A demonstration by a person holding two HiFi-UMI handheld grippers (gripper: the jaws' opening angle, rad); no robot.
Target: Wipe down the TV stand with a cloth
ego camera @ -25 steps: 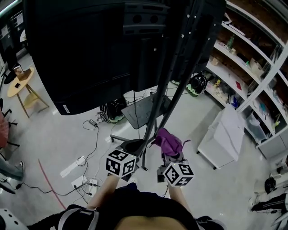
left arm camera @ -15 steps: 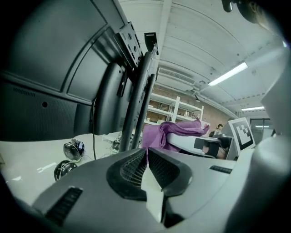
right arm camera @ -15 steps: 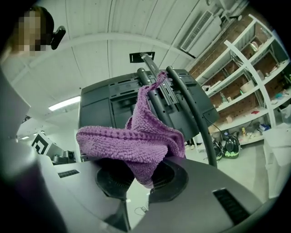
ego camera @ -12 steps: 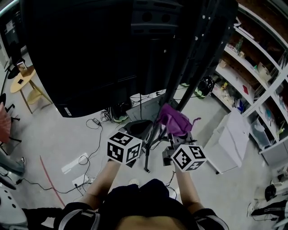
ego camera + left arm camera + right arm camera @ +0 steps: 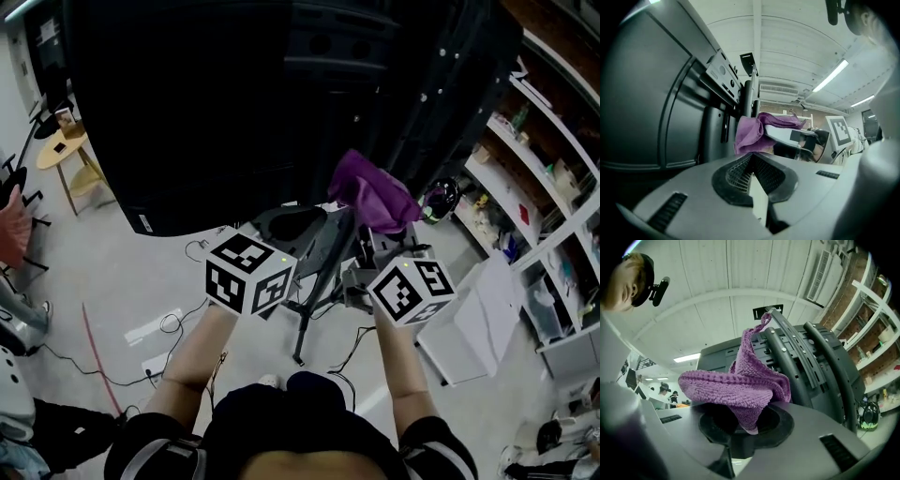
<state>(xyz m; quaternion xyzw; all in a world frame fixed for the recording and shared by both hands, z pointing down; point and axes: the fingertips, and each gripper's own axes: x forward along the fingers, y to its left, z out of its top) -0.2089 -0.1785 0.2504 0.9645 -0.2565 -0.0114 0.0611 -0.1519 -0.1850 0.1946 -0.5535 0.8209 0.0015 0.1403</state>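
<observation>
R gripper [image 5: 747,425] clamps purple cloth [image 5: 736,385], raised just beside TV stand [image 5: 811,357] uprights. L gripper [image 5: 751,161], near the stand too, has jaws pressed together w/ nothing between.

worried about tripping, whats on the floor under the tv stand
A black stand leg slants down to the grey floor, with loose cables lying left of it. The right gripper, shut on the purple cloth, and the person's arms cover the rest of the base.

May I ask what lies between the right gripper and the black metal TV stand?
The right gripper clamps a crumpled purple cloth there, per the right gripper view.
</observation>
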